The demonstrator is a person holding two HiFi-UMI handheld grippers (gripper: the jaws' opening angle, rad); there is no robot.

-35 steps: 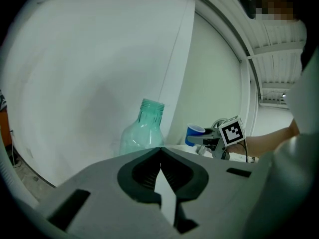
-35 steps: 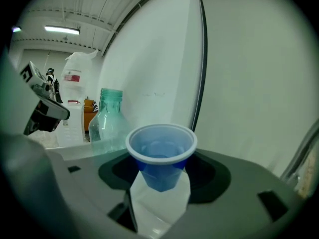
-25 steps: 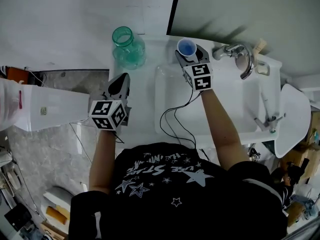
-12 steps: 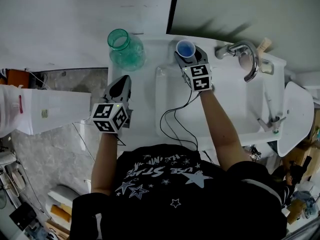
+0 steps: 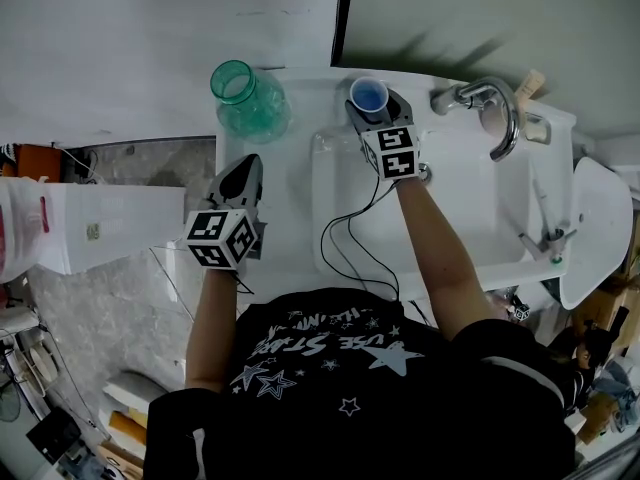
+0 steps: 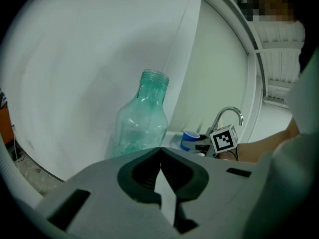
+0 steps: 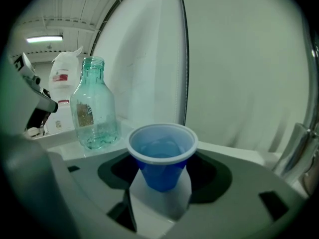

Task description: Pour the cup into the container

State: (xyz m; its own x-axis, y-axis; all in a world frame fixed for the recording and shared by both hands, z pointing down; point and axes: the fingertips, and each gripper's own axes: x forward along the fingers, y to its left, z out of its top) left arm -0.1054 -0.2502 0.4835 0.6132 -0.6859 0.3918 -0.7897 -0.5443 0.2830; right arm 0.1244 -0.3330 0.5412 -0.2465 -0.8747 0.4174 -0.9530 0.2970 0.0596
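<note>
A clear green glass bottle (image 5: pixel 248 103) stands upright at the back left corner of the white sink top, its mouth open. A blue plastic cup (image 5: pixel 369 96) with liquid in it stays upright at the sink's back ledge, to the right of the bottle. My right gripper (image 5: pixel 373 111) is shut on the cup's lower part; in the right gripper view the cup (image 7: pixel 162 156) sits between the jaws, with the bottle (image 7: pixel 93 108) beyond it on the left. My left gripper (image 5: pixel 244 168) hovers in front of the bottle (image 6: pixel 142 118), shut and empty.
A chrome faucet (image 5: pixel 495 108) arches over the white basin (image 5: pixel 470 218) to the right of the cup. Black cables (image 5: pixel 345 243) trail over the basin's left side. A white jug (image 5: pixel 40 228) sits far left. The wall rises right behind the bottle and cup.
The right gripper has sunk slightly with the cup, staying at the sink's back ledge. The left gripper has stayed where it was.
</note>
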